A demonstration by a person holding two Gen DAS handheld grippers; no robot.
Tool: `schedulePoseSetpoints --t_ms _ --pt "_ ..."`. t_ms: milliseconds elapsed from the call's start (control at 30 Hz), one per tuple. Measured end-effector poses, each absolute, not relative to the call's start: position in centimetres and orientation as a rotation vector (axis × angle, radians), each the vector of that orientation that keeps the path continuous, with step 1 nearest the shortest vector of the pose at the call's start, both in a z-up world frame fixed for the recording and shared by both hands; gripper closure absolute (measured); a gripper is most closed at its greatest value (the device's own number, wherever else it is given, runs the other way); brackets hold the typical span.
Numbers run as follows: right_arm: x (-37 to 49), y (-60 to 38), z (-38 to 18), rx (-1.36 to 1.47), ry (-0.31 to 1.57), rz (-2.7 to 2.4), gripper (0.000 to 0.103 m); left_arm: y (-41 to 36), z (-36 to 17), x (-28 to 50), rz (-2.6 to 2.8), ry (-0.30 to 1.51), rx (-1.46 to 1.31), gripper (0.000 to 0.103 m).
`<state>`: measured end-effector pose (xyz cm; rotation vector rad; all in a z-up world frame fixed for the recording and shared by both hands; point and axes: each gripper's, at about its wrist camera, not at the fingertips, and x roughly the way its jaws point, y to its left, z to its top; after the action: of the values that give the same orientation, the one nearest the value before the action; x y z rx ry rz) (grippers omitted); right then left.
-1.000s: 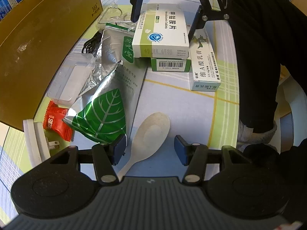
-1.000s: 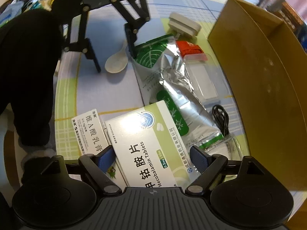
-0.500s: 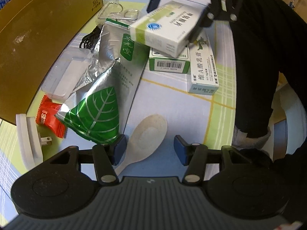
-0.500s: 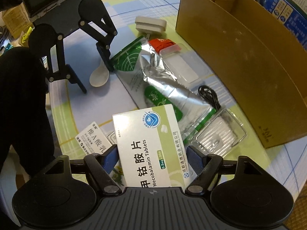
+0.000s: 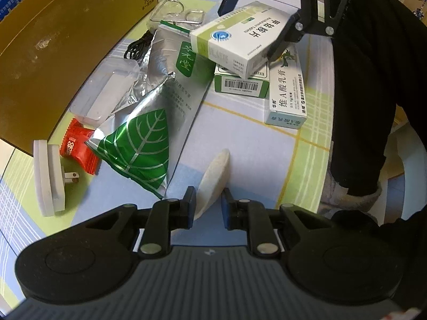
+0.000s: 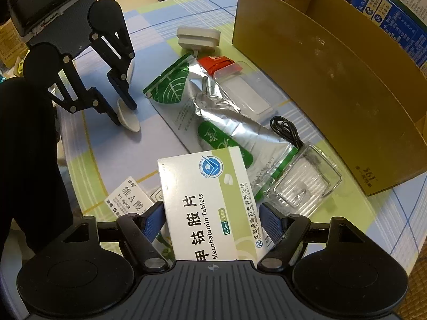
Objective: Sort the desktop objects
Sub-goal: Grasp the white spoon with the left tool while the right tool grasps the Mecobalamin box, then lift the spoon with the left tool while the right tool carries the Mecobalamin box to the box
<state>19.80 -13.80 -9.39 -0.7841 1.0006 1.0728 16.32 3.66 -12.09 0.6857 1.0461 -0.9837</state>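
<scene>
My left gripper (image 5: 209, 200) is shut on the handle end of a white spoon (image 5: 216, 176), which stands tilted on its edge with its bowl on the tablecloth. The right wrist view shows that spoon (image 6: 128, 118) pinched between the left gripper's (image 6: 121, 106) fingers. My right gripper (image 6: 210, 213) is shut on a white-and-green Mecobalamin tablet box (image 6: 205, 202), held tilted above the table. That box (image 5: 240, 37) hangs over the other medicine boxes. A tall brown cardboard box (image 6: 333, 80) stands open along the table's edge.
A green barcode box (image 5: 240, 85) and an ointment box (image 5: 287, 93) lie under the lifted box. A silver-green foil pouch (image 5: 149, 122), red sachet (image 5: 77, 146), white plug adapter (image 5: 49, 178), clear case (image 5: 104, 90), black cable (image 5: 138, 48) and clear tray (image 6: 307, 184) lie beside the cardboard box. A person's dark clothing (image 5: 368, 80) borders the table.
My left gripper has shut on the spoon and tipped it onto its edge. My right gripper has lifted the tablet box off the stack and tilted it.
</scene>
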Motion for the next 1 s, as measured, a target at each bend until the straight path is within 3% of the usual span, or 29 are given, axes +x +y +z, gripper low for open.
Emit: schedulePoseSetpoints --t_ms 333,467,1000 --pt "19.7 -13.9 -9.5 -0.762 0.984 1.054 0.030 2.9 -12.3 16.0 -0.973 1.000 0.703 0.084" --pt "19.7 -14.0 -9.4 -0.738 0.982 1.045 0.030 3.2 -12.3 15.9 -0.961 1.011 0.674 0.097" --pt "19.5 -14.4 -9.7 -0.681 0.985 1.017 0.032 3.7 -10.6 15.1 -0.849 1.007 0.622 0.098"
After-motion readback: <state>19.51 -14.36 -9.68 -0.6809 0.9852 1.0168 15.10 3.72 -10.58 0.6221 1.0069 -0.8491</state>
